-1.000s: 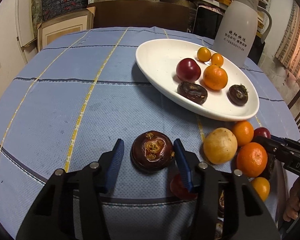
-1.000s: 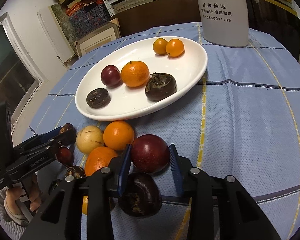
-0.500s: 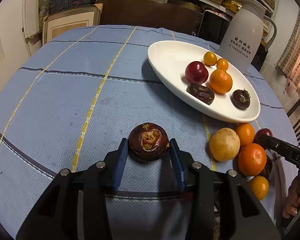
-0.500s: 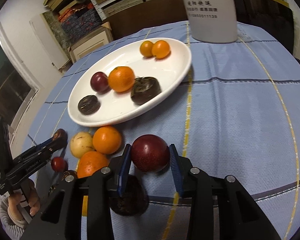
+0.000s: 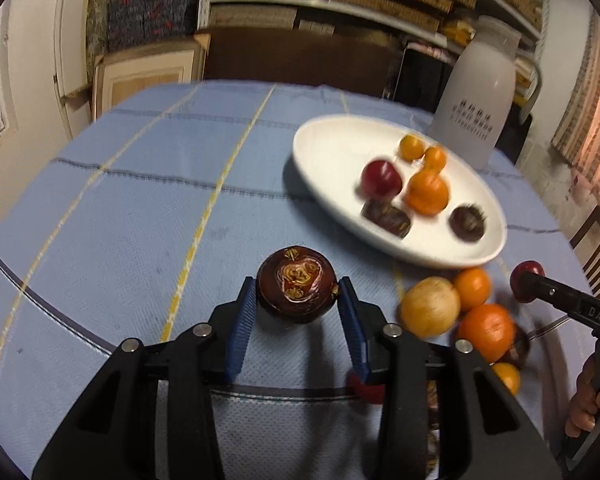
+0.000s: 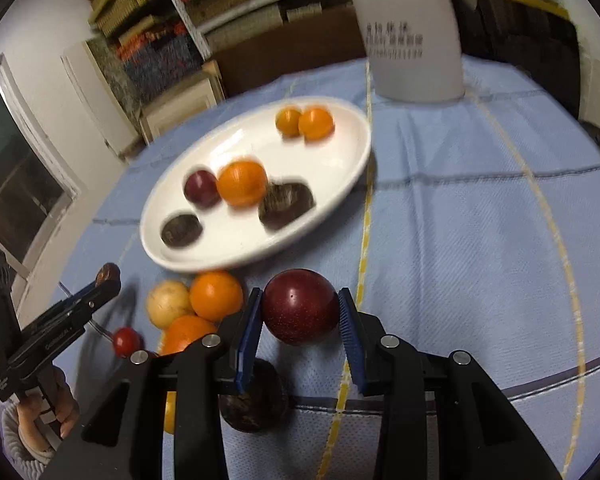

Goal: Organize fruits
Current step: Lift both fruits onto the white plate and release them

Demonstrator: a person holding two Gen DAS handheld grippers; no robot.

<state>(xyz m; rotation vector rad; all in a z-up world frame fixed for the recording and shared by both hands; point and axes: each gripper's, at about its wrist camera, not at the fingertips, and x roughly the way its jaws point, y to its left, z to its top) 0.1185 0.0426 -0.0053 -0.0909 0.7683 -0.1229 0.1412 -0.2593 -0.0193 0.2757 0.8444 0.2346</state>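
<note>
My left gripper (image 5: 297,300) is shut on a dark brown water chestnut (image 5: 297,291) and holds it above the blue tablecloth. My right gripper (image 6: 300,312) is shut on a dark red plum (image 6: 300,306), also lifted off the cloth. The white oval plate (image 5: 332,148) holds several fruits: oranges, a red plum and dark chestnuts. It also shows in the right wrist view (image 6: 340,160). Loose fruit lies in front of the plate: a yellow fruit (image 5: 430,312), oranges (image 5: 486,332) and a small red fruit (image 6: 125,341).
A white thermos jug (image 5: 478,96) stands behind the plate, also in the right wrist view (image 6: 408,28). A dark chestnut (image 6: 256,396) lies under my right gripper. Shelves and boxes stand beyond the round table's far edge. A chair (image 5: 596,248) is at the right.
Both grippers have closed on their fruit and lifted it off the cloth. The left one took the chestnut, the right one the plum. Both views have risen and pulled back from the plate.
</note>
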